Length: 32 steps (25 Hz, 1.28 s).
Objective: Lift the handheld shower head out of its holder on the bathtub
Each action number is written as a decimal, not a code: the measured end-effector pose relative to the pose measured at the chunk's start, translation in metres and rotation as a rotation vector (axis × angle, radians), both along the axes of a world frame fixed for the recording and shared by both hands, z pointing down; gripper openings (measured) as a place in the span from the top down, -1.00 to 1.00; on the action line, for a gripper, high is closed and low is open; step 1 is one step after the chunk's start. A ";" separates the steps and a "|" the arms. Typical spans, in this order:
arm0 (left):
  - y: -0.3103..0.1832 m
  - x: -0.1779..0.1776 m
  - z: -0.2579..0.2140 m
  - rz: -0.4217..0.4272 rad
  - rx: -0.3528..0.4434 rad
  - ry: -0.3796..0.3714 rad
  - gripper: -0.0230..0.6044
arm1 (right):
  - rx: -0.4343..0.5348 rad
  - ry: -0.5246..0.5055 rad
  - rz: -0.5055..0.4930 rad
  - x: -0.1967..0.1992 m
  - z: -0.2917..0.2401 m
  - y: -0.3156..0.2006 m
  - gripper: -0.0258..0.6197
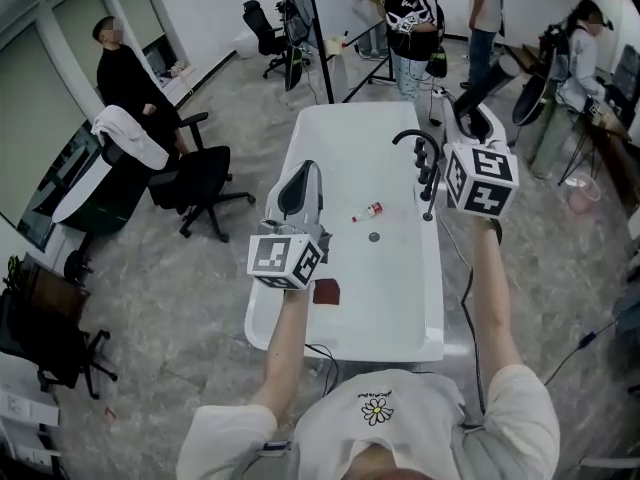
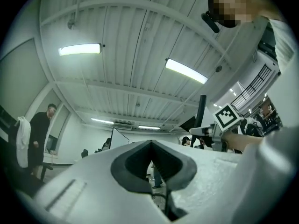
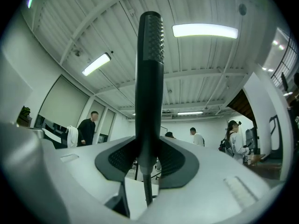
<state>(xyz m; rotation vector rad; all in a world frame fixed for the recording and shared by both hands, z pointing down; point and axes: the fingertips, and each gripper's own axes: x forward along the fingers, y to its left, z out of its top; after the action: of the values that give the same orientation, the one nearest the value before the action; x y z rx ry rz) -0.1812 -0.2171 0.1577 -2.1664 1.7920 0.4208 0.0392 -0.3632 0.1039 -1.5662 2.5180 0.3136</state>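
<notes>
Clamping the black handheld shower head (image 3: 149, 78) by its lower handle, my right gripper (image 3: 148, 160) holds it upright along the jaws, its hose (image 3: 147, 190) trailing down from the base. That gripper hangs over the white bathtub's (image 1: 432, 298) right rim, near the black faucet (image 1: 415, 138). My left gripper (image 2: 152, 167) hovers above the tub's left rim, jaws pressed together on nothing.

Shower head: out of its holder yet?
Out. The right gripper clamps the shower head upright; its hose hangs free below the jaws, no holder around it.
</notes>
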 end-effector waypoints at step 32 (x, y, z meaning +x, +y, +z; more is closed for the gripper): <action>0.029 0.065 -0.022 0.068 0.007 -0.032 0.93 | -0.008 -0.010 -0.132 -0.015 0.049 0.148 0.44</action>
<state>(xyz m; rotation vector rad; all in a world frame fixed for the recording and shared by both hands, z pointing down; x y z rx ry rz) -0.1165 -0.1877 0.1362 -2.2210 1.7016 0.4046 0.0241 -0.2154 0.1533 -1.3922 2.6020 0.2787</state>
